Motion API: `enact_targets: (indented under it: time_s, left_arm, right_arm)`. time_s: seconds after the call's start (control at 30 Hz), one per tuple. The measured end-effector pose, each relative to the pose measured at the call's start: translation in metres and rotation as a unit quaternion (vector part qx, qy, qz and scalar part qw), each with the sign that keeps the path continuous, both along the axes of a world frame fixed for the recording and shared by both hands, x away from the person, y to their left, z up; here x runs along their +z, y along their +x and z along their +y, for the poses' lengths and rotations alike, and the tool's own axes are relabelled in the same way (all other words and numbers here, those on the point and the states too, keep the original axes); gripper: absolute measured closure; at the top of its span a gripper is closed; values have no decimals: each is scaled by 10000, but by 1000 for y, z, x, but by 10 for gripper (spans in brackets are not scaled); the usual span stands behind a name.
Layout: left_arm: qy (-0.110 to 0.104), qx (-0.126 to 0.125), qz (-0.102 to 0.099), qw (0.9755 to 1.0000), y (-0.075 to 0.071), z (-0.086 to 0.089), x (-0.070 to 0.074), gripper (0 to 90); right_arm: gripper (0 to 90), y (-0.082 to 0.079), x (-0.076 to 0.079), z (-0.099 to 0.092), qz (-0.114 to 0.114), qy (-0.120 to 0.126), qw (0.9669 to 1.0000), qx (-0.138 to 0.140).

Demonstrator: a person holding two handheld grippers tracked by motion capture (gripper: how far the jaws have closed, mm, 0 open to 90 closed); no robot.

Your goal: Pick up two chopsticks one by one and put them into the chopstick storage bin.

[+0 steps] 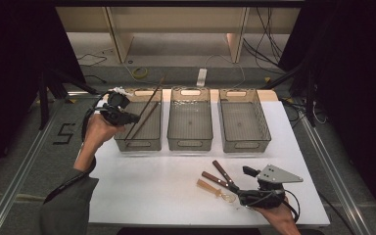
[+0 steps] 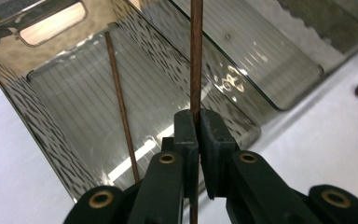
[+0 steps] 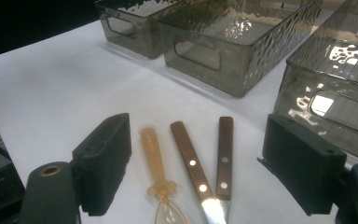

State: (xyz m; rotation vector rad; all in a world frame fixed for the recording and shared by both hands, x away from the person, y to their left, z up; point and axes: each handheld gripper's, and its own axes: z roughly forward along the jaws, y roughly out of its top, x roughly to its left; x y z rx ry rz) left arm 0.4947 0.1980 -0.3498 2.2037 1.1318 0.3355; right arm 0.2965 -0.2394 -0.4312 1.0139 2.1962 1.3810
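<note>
Sorting step in hand: chopstick (image 2: 196, 56) clenched in left claw (image 1: 127, 117), held over leftmost bin (image 1: 121, 145) near desk's far-left corner, second chopstick (image 2: 121, 112) already inside. Next judged: chopstick to be lowered, released. Right claw (image 3: 196, 163) spread wide, unladen, around utensil handles near desk's front edge.

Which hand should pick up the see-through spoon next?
Probably the right. The right gripper is open with the spoon between its jaws, beside two knives. The left gripper is shut on a chopstick over the left bin.
</note>
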Motion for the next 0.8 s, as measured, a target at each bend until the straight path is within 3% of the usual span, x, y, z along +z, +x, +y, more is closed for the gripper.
enact_targets:
  time_s: [0.47, 0.8]
  left_arm:
    - [-81, 375, 104, 9992, 25, 10, -13, 851]
    - [76, 490, 199, 9986, 32, 7, -25, 851]
  right_arm:
    - [245, 0, 0, 0, 16, 14, 10000, -4]
    - [246, 0, 0, 0, 15, 4, 10000, 18]
